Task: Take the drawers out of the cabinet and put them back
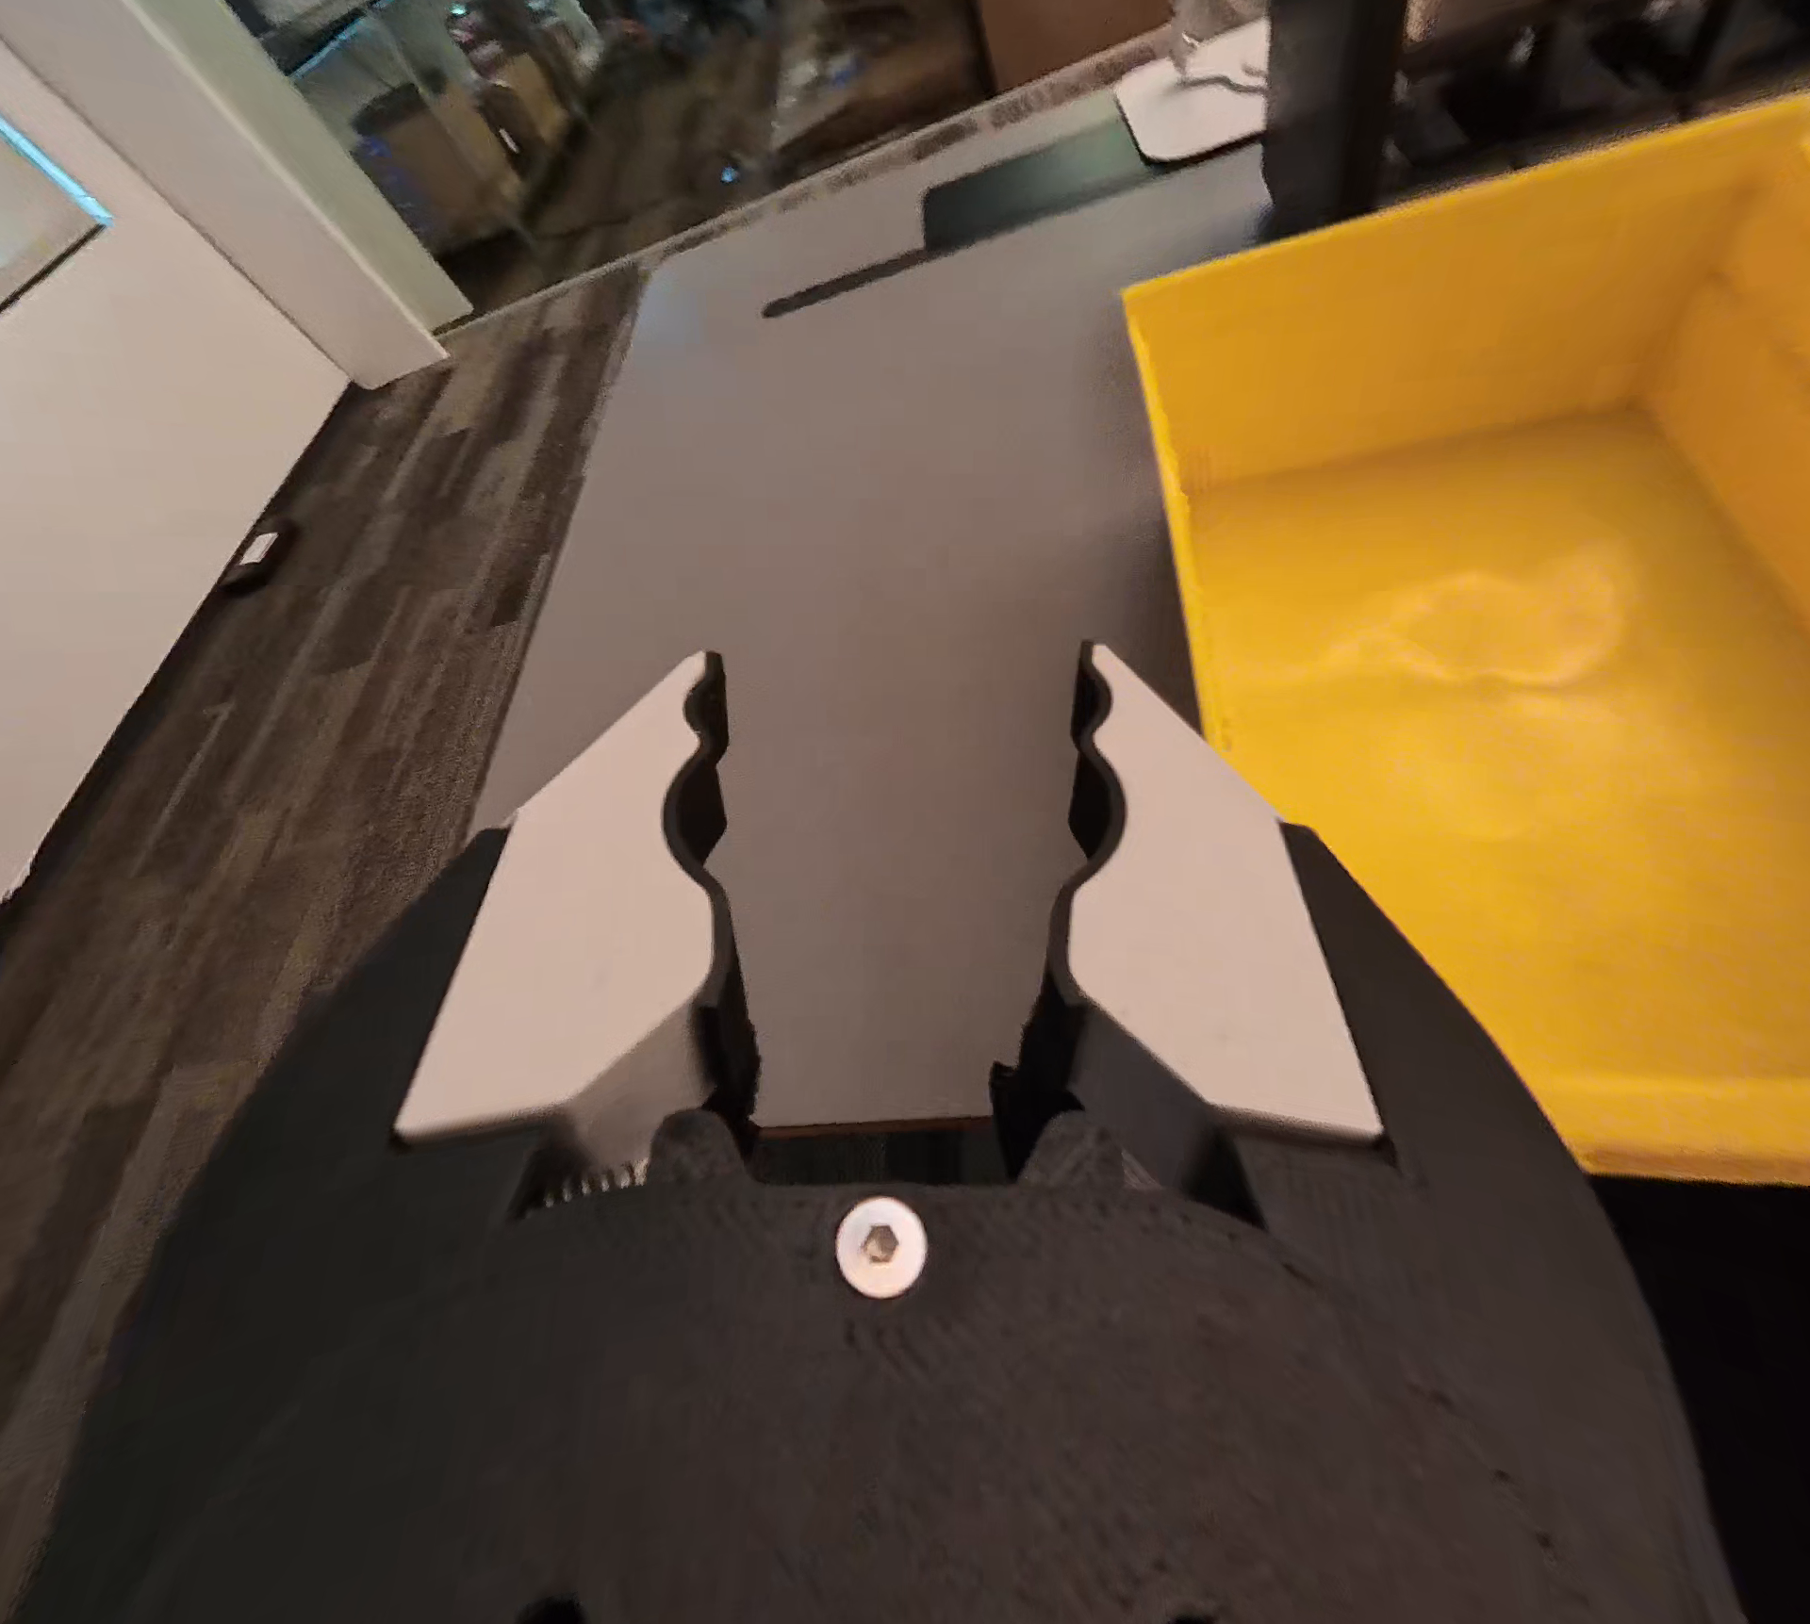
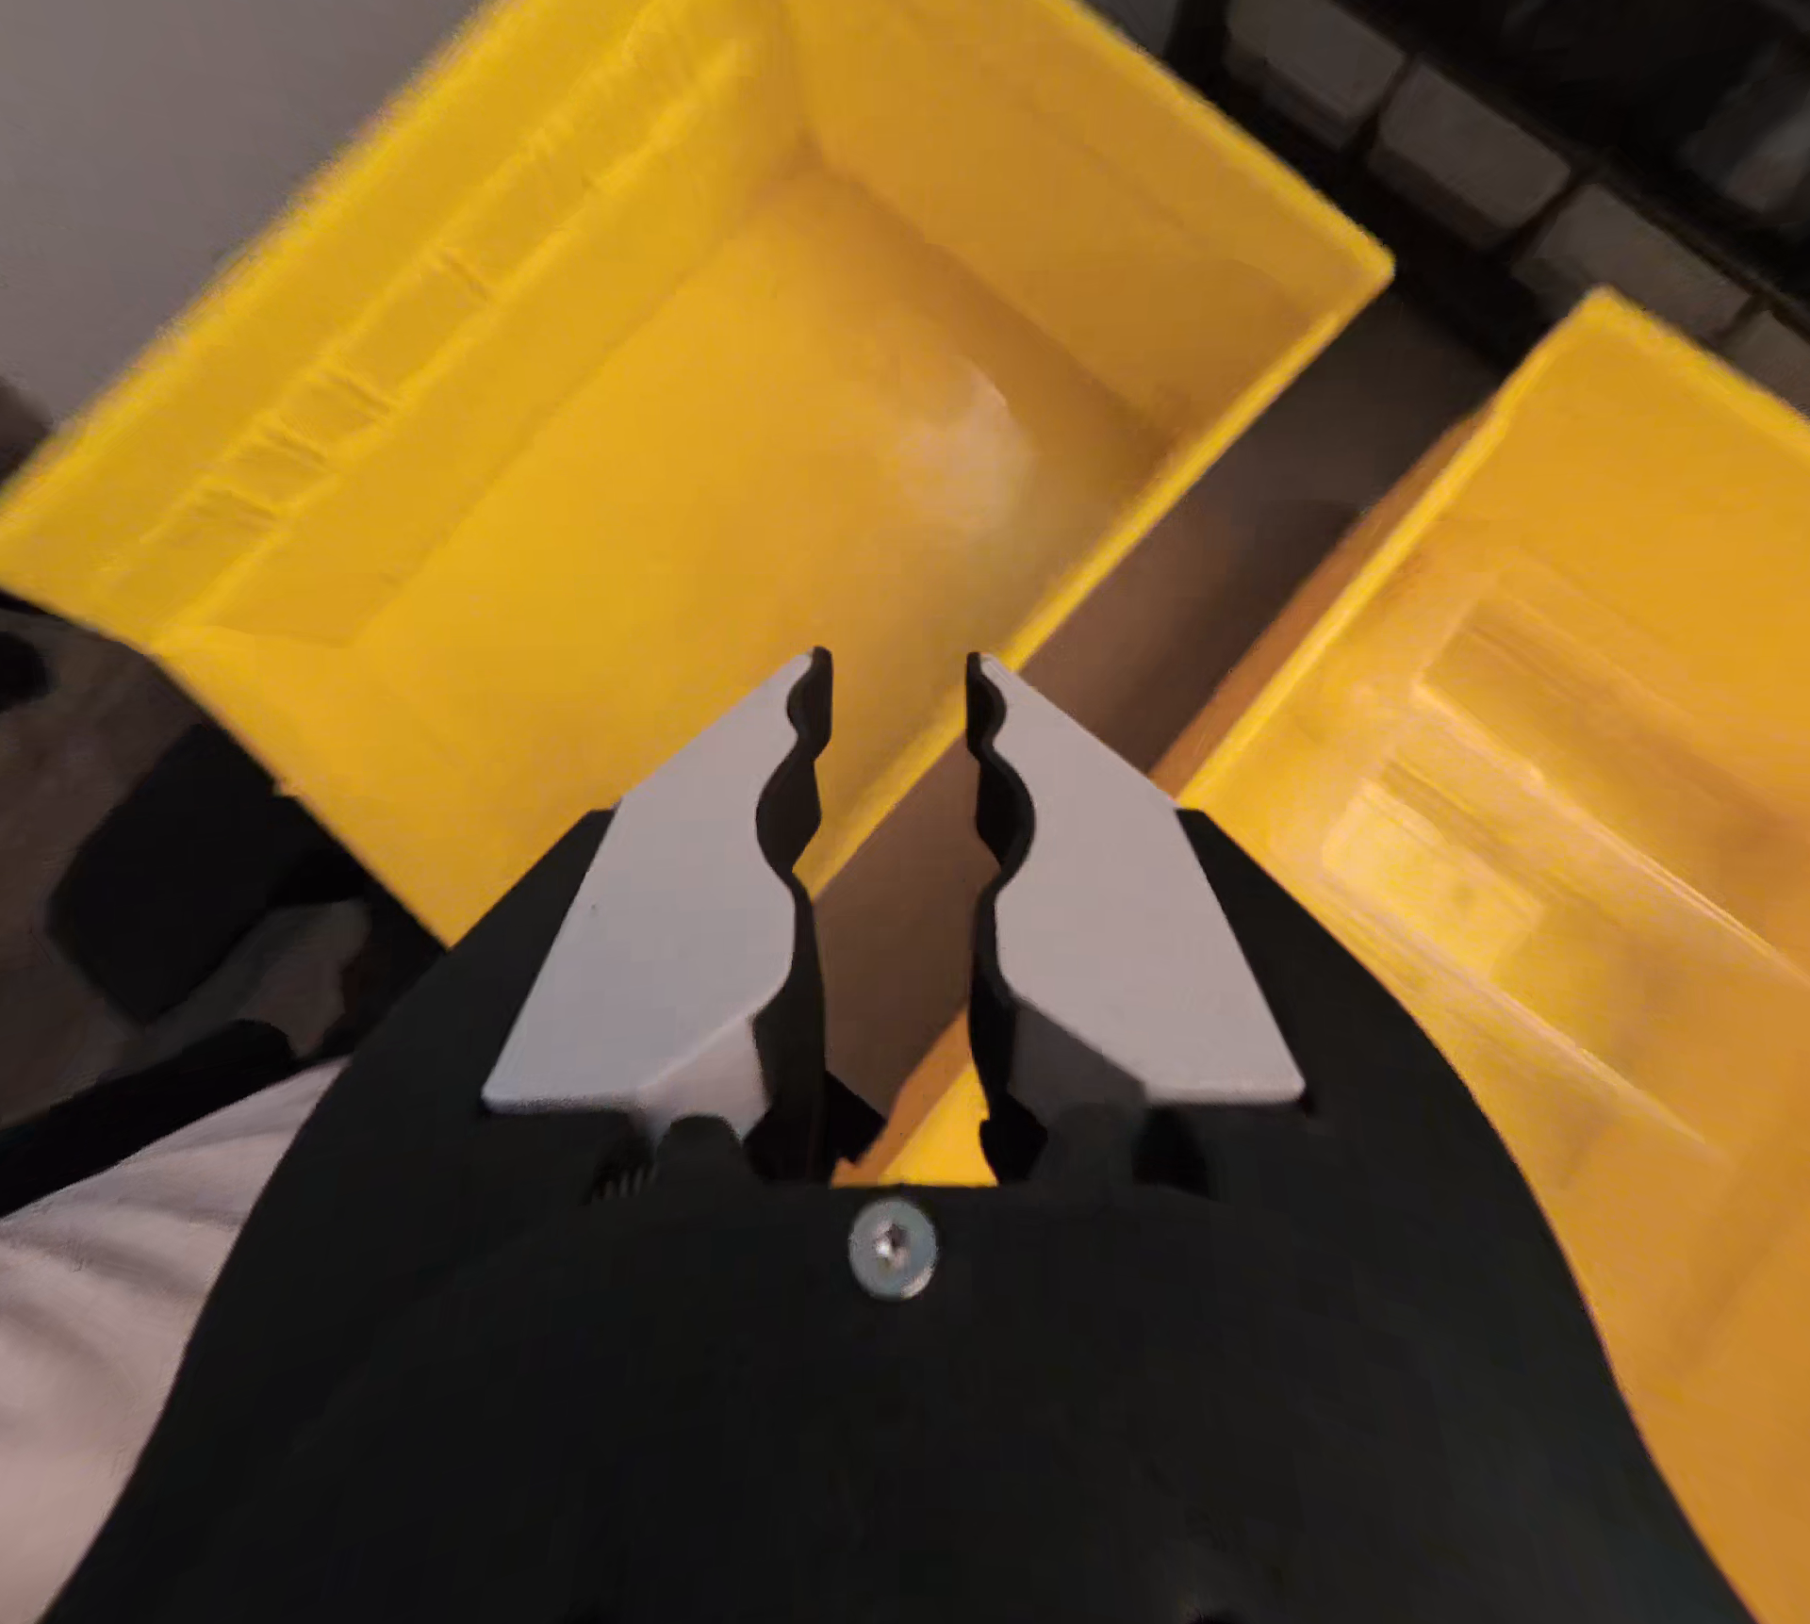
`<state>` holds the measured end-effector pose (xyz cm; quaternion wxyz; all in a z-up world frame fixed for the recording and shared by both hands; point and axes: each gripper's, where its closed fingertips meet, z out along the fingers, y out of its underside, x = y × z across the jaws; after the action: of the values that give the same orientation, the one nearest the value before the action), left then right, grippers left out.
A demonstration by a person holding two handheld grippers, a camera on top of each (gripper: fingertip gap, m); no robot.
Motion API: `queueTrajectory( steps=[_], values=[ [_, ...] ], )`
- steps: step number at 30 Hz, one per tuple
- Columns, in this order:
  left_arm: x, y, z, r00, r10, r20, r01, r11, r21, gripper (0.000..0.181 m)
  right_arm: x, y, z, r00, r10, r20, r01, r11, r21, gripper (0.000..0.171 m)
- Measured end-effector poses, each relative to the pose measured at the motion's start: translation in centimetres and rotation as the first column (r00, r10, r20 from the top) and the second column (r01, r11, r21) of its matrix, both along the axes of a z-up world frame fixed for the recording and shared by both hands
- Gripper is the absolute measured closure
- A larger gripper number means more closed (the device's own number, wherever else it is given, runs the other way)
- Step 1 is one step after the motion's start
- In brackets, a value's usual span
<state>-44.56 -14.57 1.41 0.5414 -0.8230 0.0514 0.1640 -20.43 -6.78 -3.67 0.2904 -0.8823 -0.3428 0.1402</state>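
In the left wrist view an empty yellow drawer [image 1: 1469, 598] lies on the grey table [image 1: 852, 500] at the right. My left gripper [image 1: 899, 666] is open and empty over bare table, just left of that drawer. In the right wrist view two empty yellow drawers lie side by side: one at upper left [image 2: 686, 402], one at right [image 2: 1567, 696]. My right gripper [image 2: 896, 661] is open and empty, above the near right wall of the left drawer, by the gap between them. A dark cabinet [image 2: 1567, 59] with small grey drawers stands at the top right.
A black post [image 1: 1342, 10] rises behind the drawer in the left wrist view, with a white base [image 1: 1195, 98] beside it. The table's left edge drops to dark carpet [image 1: 294, 745]. A black object [image 2: 147, 843] lies at the left in the right wrist view.
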Motion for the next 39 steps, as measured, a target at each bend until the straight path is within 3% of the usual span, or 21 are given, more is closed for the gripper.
queueTrajectory(
  steps=[4, 10, 15, 18, 22, 26, 31, 34, 39],
  values=[
    [-1.0, 0.2, 0.4, 0.999, 0.035, -0.018, -0.034, 0.999, 0.022, 0.112, -1.2, -0.8, -3.4, 0.998, 0.015, 0.068, -0.005, 0.989, -0.149, 0.148],
    [-0.9, 0.7, -0.2, 0.999, 0.040, -0.036, -0.040, 0.999, 0.007, 0.112, -2.2, 0.1, -4.7, 0.984, 0.034, 0.175, -0.006, 0.987, -0.159, 0.144],
    [-1.0, 0.9, -0.8, 0.999, 0.042, -0.029, -0.042, 0.999, -0.011, 0.113, -3.9, 0.5, -4.0, 0.995, 0.075, 0.070, -0.060, 0.977, -0.206, 0.155],
    [-0.9, 0.7, -1.1, 0.999, 0.033, -0.028, -0.034, 0.999, -0.027, 0.112, -2.1, 1.0, -3.3, 0.991, 0.052, 0.125, -0.029, 0.984, -0.178, 0.149],
    [-1.2, 0.3, -1.0, 0.999, 0.033, -0.024, -0.033, 0.999, -0.021, 0.115, 0.4, 1.4, -0.5, 0.996, -0.024, 0.091, 0.037, 0.989, -0.145, 0.143],
    [-0.9, 0.5, -1.2, 1.000, 0.023, -0.010, -0.023, 0.999, -0.029, 0.115, 1.6, 1.3, -0.3, 0.997, -0.045, 0.065, 0.057, 0.980, -0.190, 0.143],
    [0.0, 0.5, -1.8, 1.000, 0.000, -0.014, -0.001, 0.999, -0.055, 0.115, 2.5, 0.1, -4.2, 0.975, -0.033, 0.221, 0.101, 0.947, -0.305, 0.136],
    [0.2, 0.4, -1.6, 1.000, -0.007, -0.020, 0.006, 0.999, -0.049, 0.115, 0.6, 0.0, -5.6, 0.981, 0.011, 0.192, 0.062, 0.927, -0.369, 0.138],
    [0.3, 0.3, -1.2, 1.000, -0.016, -0.019, 0.016, 0.999, -0.038, 0.116, -0.9, 2.0, -8.3, 0.971, -0.022, 0.239, 0.113, 0.920, -0.374, 0.136]
  ],
)
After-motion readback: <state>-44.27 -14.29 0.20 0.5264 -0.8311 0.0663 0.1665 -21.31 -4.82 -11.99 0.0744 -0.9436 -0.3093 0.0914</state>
